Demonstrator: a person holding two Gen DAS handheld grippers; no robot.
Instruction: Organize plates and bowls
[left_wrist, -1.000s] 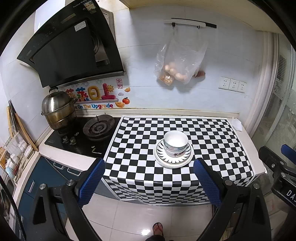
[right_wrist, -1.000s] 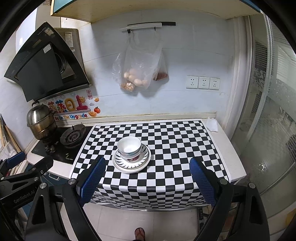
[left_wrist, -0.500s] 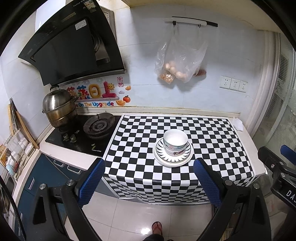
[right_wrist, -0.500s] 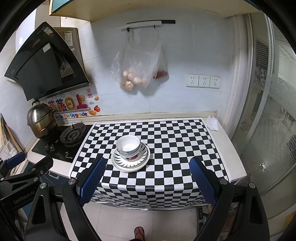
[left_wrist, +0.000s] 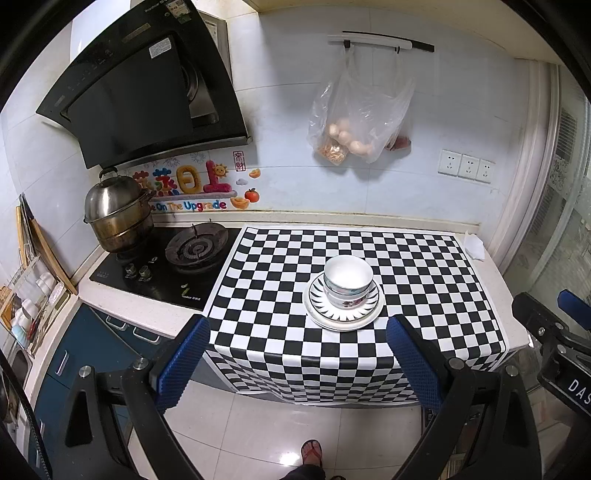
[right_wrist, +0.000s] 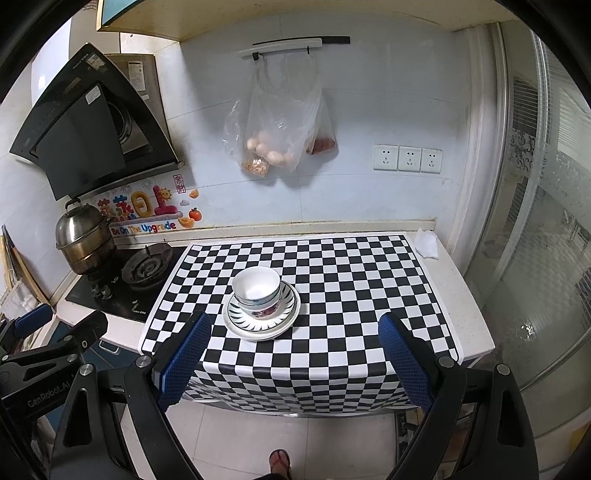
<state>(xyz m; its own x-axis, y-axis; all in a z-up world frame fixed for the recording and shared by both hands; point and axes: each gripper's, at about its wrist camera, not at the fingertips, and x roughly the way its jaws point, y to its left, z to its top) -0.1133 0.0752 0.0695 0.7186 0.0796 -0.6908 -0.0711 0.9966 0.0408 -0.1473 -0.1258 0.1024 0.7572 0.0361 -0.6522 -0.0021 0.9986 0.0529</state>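
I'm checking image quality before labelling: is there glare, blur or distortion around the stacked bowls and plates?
Left wrist view: the stacked bowls and plates are sharp; fisheye bends the checkered cloth lines, and glare shows on the floor tiles. Right wrist view: the stack is equally sharp, with black vignette corners and straight wall edges bowed.

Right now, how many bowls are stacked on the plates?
2. The top bowl sits nested in a lower bowl with a floral pattern, both on the plates on the checkered cloth. A third could be hidden between them.
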